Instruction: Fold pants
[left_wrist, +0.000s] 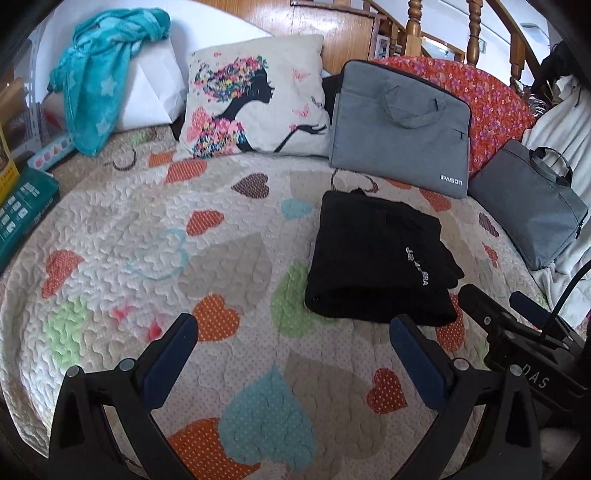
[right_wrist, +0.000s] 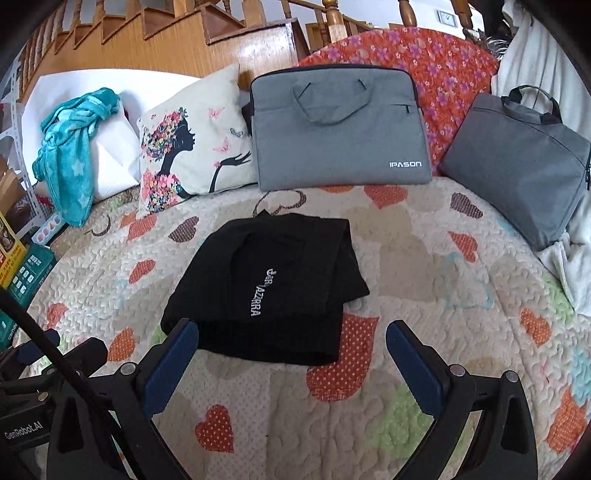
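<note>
The black pants (left_wrist: 376, 258) lie folded into a compact rectangle on the heart-patterned quilt (left_wrist: 147, 258), white lettering on top. They also show in the right wrist view (right_wrist: 273, 288). My left gripper (left_wrist: 293, 332) is open and empty, above the quilt just left of and nearer than the pants. My right gripper (right_wrist: 291, 339) is open and empty, hovering at the pants' near edge. The right gripper also shows in the left wrist view (left_wrist: 495, 306), beside the pants' near right corner. The left gripper shows at the left edge of the right wrist view (right_wrist: 55, 354).
At the back stand a printed cushion (left_wrist: 255, 99), a grey laptop bag (left_wrist: 399, 122), a second grey bag (left_wrist: 524, 199), an orange floral cushion (left_wrist: 491, 88) and a teal towel (left_wrist: 96, 74). Boxes (left_wrist: 22, 206) sit at the left edge. White bedding (right_wrist: 554, 44) lies right.
</note>
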